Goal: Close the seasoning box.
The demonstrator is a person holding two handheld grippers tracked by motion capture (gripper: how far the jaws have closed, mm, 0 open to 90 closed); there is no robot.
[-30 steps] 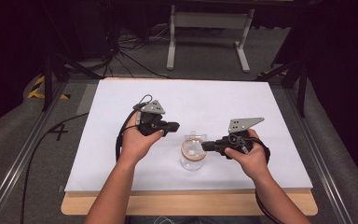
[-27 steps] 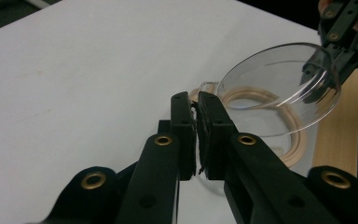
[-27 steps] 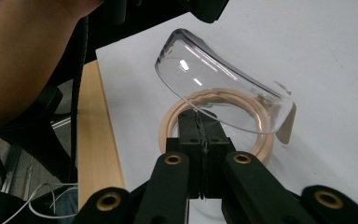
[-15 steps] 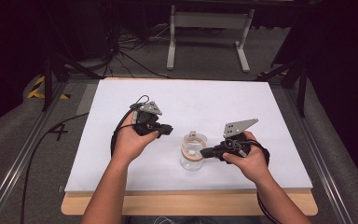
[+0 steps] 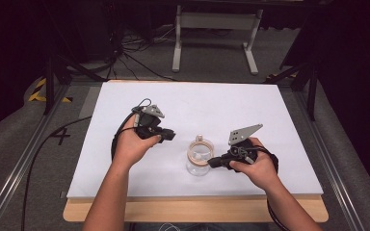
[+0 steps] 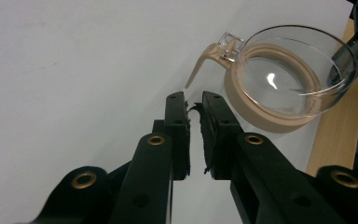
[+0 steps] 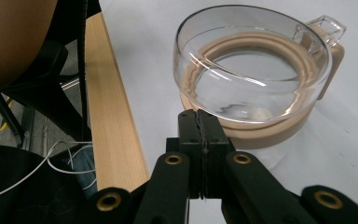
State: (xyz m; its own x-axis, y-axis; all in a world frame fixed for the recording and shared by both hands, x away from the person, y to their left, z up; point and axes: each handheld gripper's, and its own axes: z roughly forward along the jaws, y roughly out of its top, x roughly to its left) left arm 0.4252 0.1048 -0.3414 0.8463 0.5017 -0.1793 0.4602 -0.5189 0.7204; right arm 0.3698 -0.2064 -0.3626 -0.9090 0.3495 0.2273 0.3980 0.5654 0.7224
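Note:
A small clear glass jar (image 5: 198,156) with a beige seal ring stands on the white board (image 5: 192,103), near its front middle. In the left gripper view the jar (image 6: 279,88) shows a glass clasp and a beige tab (image 6: 198,65) pointing toward me. My left gripper (image 5: 171,136) (image 6: 193,98) sits left of the jar, jaws drawn to a thin slit with nothing between them. My right gripper (image 5: 211,163) (image 7: 199,114) is shut and empty, its tips right at the jar's (image 7: 251,70) near wall; whether they touch it I cannot tell.
The white board lies on a wooden table whose front edge (image 5: 197,211) runs below my hands. Cables trail from both grippers. Behind the table stand a grey metal frame (image 5: 214,33) and loose floor cables (image 5: 125,53). Rails flank both sides.
My right gripper has dropped slightly toward the front edge and closer to the jar's side. My left gripper has shifted only a little. The jar has stayed in place.

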